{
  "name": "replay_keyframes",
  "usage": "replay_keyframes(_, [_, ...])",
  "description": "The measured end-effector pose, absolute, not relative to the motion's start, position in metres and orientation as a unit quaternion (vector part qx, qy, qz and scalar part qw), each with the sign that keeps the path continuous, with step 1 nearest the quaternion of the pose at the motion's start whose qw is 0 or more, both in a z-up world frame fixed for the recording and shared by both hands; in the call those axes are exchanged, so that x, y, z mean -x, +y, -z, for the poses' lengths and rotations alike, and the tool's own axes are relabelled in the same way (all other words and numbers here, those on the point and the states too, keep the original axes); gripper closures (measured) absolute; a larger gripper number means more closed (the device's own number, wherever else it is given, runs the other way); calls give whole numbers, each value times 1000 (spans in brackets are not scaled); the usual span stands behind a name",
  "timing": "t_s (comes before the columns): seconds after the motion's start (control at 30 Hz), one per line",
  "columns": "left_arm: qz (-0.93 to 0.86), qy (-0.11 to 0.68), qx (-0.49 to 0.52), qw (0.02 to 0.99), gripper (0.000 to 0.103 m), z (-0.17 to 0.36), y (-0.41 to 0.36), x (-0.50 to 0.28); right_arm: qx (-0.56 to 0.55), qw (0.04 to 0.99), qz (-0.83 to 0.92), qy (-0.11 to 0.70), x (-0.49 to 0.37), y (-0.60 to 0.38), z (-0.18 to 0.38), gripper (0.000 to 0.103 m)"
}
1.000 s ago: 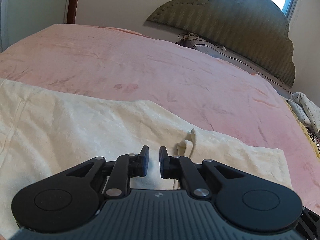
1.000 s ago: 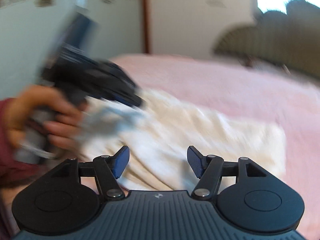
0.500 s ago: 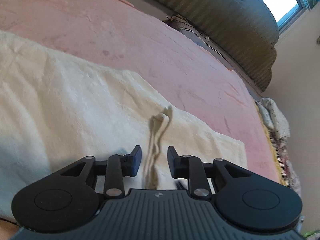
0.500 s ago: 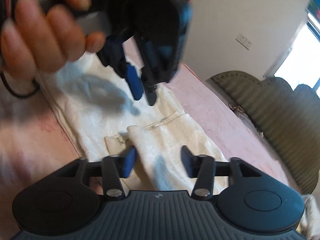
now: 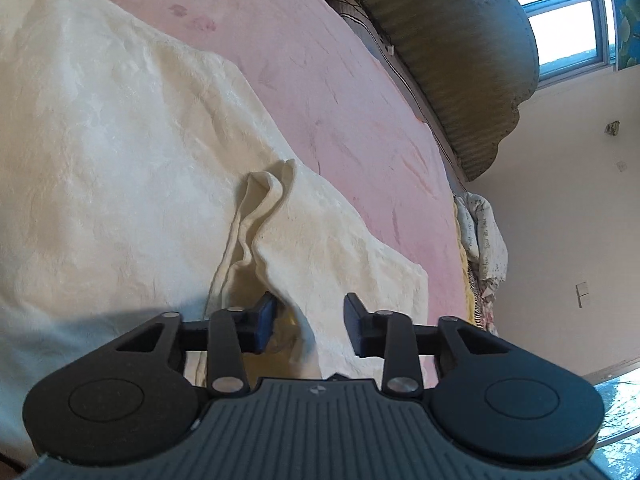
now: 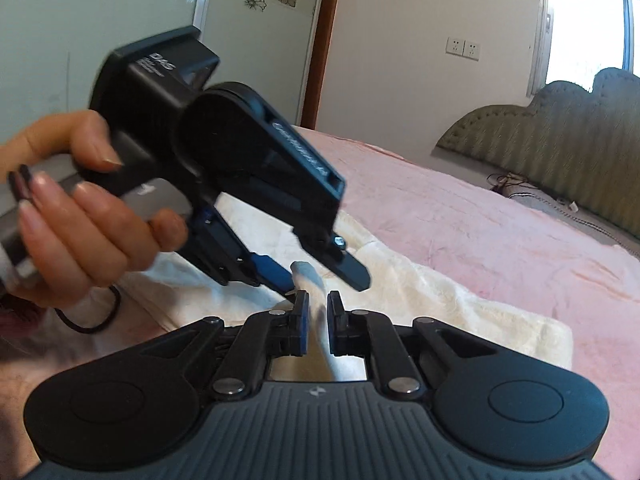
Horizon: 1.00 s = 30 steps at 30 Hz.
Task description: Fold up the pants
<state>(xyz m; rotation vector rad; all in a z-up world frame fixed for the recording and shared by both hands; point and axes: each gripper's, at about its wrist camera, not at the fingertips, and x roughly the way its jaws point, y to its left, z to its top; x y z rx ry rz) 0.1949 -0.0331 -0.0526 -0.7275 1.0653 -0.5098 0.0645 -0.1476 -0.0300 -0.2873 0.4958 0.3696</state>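
Observation:
Cream pants lie spread on a pink bed. In the left wrist view a raised fold of the cloth runs down between the fingers. My left gripper is open around that fold. In the right wrist view my right gripper is shut on a fold of the cream pants. The left gripper, held by a hand, hovers open just beyond it over the same fold.
A green padded headboard stands at the bed's far end, with a window above it. Crumpled printed cloth lies at the bed's right edge. A door frame and wall sockets show behind.
The left gripper has opened wider and dropped closer over the raised fold. The right gripper has closed from open onto the cloth fold.

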Motion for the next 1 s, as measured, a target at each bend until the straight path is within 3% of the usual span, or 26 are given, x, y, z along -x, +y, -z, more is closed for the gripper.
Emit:
replay_keyframes(0.03, [231,491,325,774,91,53,-36,-196,144,939,-188,248,-63,-144,32,93])
replay_keyframes(0.1, [232,483,312,785,98,52,-38,-194,147,938,-196,246,-58,-143,31,93])
replay_keyframes(0.27, [238,431,249,834,99,30,-41,-169,65,962,-148,220,-68,-179,18,93])
replay_keyframes(0.5, [230,437,167,853,99,37,-37,-132,10,935,-111,336,-88,-209,46,92])
replay_keyframes(0.63, [221,443,164,853,99,46,-38,-140,-21,943,-92,318,-95,-210,46,91])
replay_keyframes(0.77, [221,440,146,858,95,43,-38,-137,-1,937,-84,340,-111,-203,54,84])
replay_keyframes(1.0, [217,436,131,864,94,41,-41,-134,22,937,-64,342,-124,-206,42,81])
